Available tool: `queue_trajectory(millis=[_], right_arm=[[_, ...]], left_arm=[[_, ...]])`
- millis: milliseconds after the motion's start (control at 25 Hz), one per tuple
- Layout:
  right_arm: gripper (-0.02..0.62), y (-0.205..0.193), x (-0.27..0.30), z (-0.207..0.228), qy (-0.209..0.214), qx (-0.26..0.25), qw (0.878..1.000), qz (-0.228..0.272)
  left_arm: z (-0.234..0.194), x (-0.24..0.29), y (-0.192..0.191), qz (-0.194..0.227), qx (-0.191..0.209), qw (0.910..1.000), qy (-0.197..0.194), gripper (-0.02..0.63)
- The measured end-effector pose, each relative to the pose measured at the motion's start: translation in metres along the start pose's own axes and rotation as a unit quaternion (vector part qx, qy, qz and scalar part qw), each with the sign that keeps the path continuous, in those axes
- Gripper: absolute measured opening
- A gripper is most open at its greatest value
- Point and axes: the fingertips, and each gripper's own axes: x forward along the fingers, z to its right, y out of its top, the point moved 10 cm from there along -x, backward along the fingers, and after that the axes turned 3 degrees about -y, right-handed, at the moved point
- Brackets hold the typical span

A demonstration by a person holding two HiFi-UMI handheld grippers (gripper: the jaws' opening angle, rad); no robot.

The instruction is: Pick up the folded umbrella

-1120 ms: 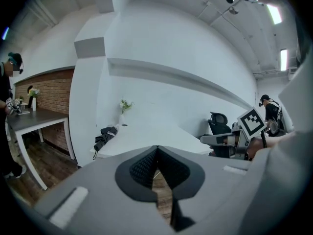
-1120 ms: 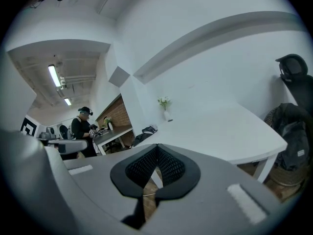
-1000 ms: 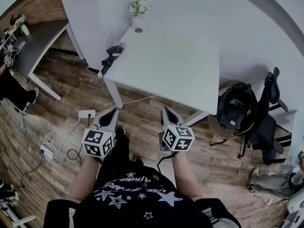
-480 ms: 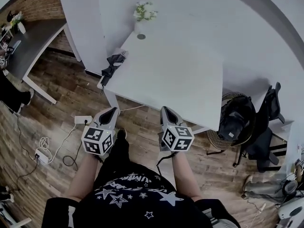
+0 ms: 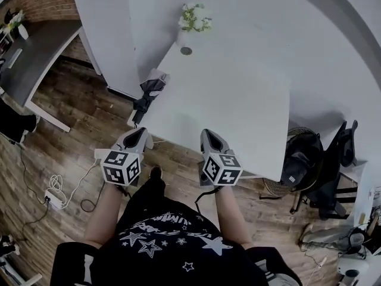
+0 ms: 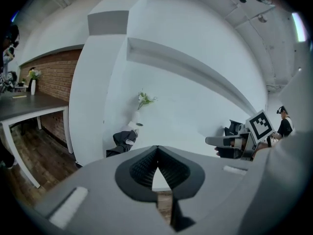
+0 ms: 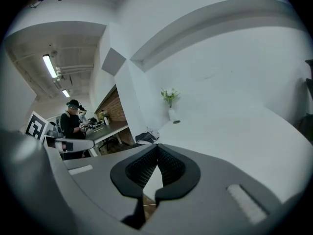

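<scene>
The folded umbrella (image 5: 150,91), dark with a pale handle end, lies on the left edge of the white table (image 5: 238,100) and partly hangs over it. It also shows in the left gripper view as the umbrella (image 6: 123,140) and in the right gripper view as the umbrella (image 7: 145,137). My left gripper (image 5: 141,134) is shut and empty, at the table's near edge, below the umbrella and apart from it. My right gripper (image 5: 208,135) is shut and empty too, over the table's near edge. In each gripper view the jaws (image 6: 157,148) (image 7: 157,146) meet at their tips.
A vase of flowers (image 5: 191,22) and a small round disc (image 5: 186,50) stand at the table's far end. A chair with a dark bag (image 5: 300,165) sits to the right. A dark desk (image 5: 36,58) is at far left, with cables (image 5: 56,189) on the wooden floor.
Both grippers and the person have moved forward to the table. The table's near edge now lies under the fingertips, and the umbrella is closer. Both jaws stay shut.
</scene>
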Motion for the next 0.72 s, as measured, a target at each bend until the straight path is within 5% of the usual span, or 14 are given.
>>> queue_trajectory(millis=[360, 600, 720], right_arm=[[0.017, 0.027, 0.064, -0.015, -0.006, -0.001, 1.000, -0.012], [0.017, 0.037, 0.093, -0.020, -0.014, 0.006, 1.000, -0.019], [0.017, 0.038, 0.106, -0.019, -0.019, 0.011, 0.999, -0.025]], left_arm=[[-0.054, 0.042, 0.021, -0.051, -0.012, 0.9986, 0.002, 0.005], [-0.073, 0.072, 0.026, -0.103, -0.017, 0.9940, -0.032, 0.328], [-0.081, 0.091, 0.024, -0.136, -0.015, 0.9899, -0.039, 0.409]])
